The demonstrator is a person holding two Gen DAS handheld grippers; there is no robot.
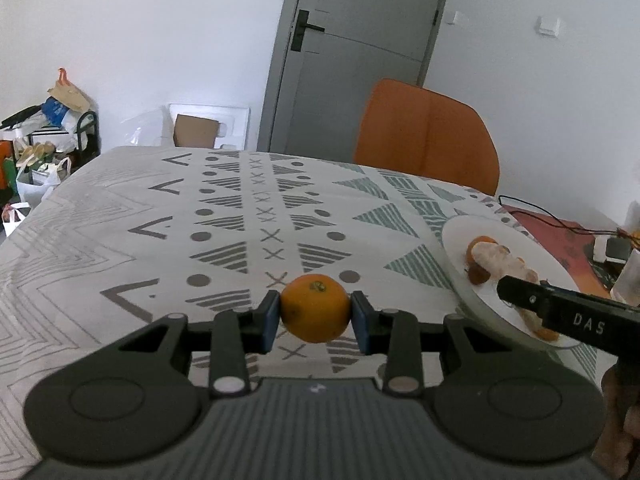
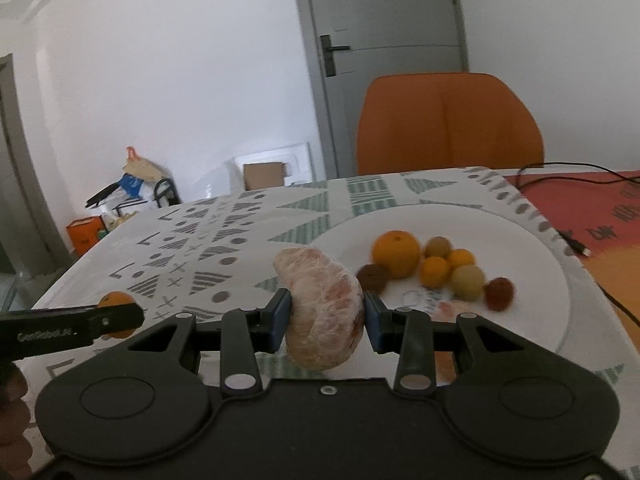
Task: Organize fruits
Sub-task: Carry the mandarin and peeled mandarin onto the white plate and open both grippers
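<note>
Carry step, 2 fruits in transit. Nearest, the left gripper (image 1: 315, 314) is clamped on an orange (image 1: 315, 307), stem scar up and far; round, no long axis. The right gripper (image 2: 325, 320) clamps a peeled pomelo segment (image 2: 322, 307), long axis near upright. Farther right, the white plate (image 2: 532, 320) holds fruit; next, probably lower and release there.
</note>
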